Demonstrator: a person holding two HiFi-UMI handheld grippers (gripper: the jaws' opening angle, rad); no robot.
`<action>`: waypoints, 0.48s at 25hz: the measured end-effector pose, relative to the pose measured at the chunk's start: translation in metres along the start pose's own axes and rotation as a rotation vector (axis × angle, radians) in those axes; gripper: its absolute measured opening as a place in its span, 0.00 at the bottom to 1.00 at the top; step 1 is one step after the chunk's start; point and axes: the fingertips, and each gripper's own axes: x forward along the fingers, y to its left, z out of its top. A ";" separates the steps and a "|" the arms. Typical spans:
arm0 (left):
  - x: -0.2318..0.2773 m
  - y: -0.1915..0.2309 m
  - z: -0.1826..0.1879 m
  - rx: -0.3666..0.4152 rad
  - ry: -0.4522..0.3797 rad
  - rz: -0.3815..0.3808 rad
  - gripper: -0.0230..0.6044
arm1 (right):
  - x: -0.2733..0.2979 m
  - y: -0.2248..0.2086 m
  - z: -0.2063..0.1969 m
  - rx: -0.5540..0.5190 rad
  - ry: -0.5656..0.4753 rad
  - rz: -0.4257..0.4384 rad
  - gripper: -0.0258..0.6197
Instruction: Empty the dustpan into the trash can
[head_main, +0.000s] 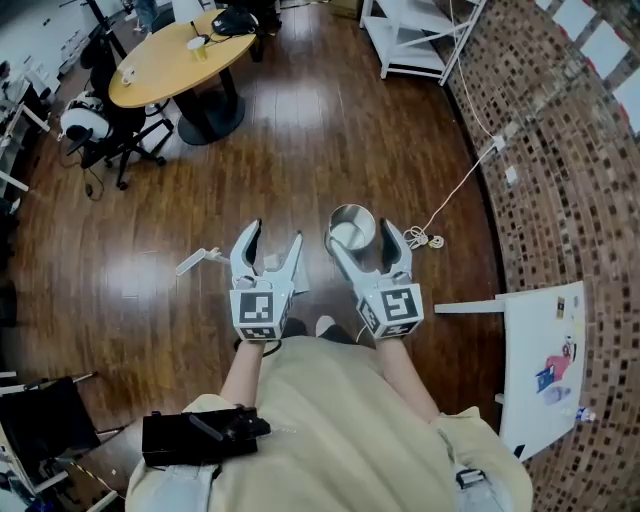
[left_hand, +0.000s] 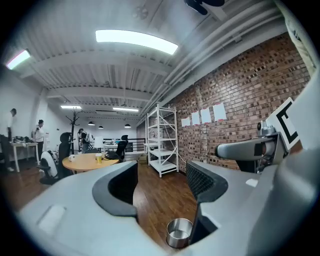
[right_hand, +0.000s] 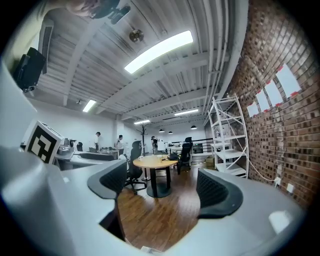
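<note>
The left gripper (head_main: 274, 236) has its jaws partly apart and holds nothing. In the left gripper view only floor shows between them, with the metal trash can (left_hand: 179, 232) low down beside the right-hand jaw, clear of both pads. The right gripper (head_main: 360, 236) is spread wider and is also empty. In its own view the gap frames bare boards and a round table (right_hand: 155, 161), and the trash can is out of sight.

From the head view the trash can (head_main: 352, 227) stands upright and open on the dark wooden floor (head_main: 300, 140), below the right gripper's tips. A small white thing with a handle (head_main: 197, 261) lies on the floor well to the left of the can, beyond the left gripper. I cannot tell whether it is the dustpan.

A white cable (head_main: 455, 192) runs from just right of the can to the brick wall (head_main: 570, 160). A white shelf rack (head_main: 420, 35) stands far beyond the can against that wall. The round table is far off up and to the left, with an office chair (head_main: 115, 135) beside it. A white board (head_main: 545, 365) lies near the wall on the near side of the can.
</note>
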 end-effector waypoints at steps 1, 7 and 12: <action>0.001 0.002 -0.001 -0.001 0.008 0.010 0.51 | 0.005 0.000 -0.001 0.000 0.003 0.011 0.71; 0.006 0.014 -0.008 0.004 0.016 0.030 0.51 | 0.034 0.004 0.003 0.003 -0.007 0.051 0.71; 0.014 0.038 0.000 0.004 0.014 0.030 0.51 | 0.058 0.026 0.011 -0.002 -0.007 0.090 0.71</action>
